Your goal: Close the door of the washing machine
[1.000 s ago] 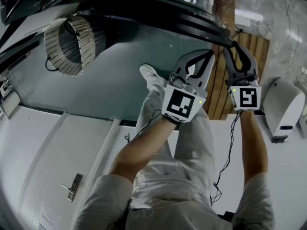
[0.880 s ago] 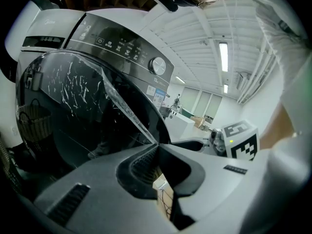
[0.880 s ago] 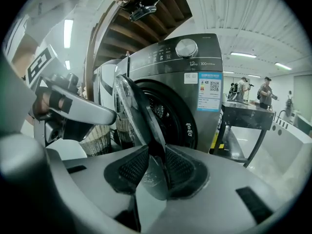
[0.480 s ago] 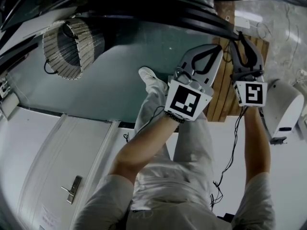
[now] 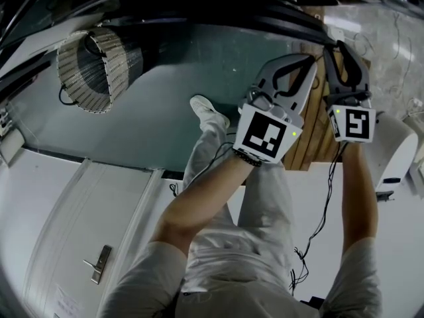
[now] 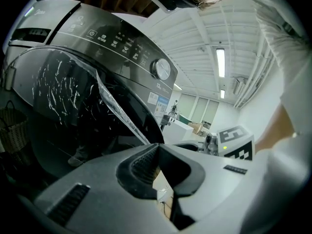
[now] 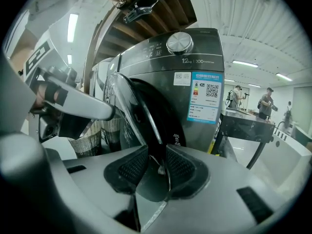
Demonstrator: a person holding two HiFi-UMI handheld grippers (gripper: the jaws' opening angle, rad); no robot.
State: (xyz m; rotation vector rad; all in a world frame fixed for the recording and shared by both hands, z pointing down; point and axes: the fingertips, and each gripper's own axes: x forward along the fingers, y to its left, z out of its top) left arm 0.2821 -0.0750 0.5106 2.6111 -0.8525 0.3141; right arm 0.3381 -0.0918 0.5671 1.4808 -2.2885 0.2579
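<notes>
The grey front-loading washing machine (image 7: 195, 57) has its round glass door (image 7: 139, 106) swung partly open; the door's dark rim (image 5: 265, 18) curves across the top of the head view. My left gripper (image 5: 306, 59) is shut with nothing in it, its tip (image 6: 158, 145) against the door's glass (image 6: 73, 96). My right gripper (image 5: 340, 47) is open and its jaws have just been opening; the door's edge runs between its pads (image 7: 157, 152) with a gap on both sides.
A wicker laundry basket (image 5: 99, 61) stands on the teal floor to the left of the machine. A wooden pallet (image 5: 318, 134) lies under my hands. A white device (image 5: 397, 151) sits at the right. People stand far off at a counter (image 7: 265, 104).
Both grippers have moved up and to the right in the head view, toward the machine, staying at the door's rim. The right jaws stand slightly wider.
</notes>
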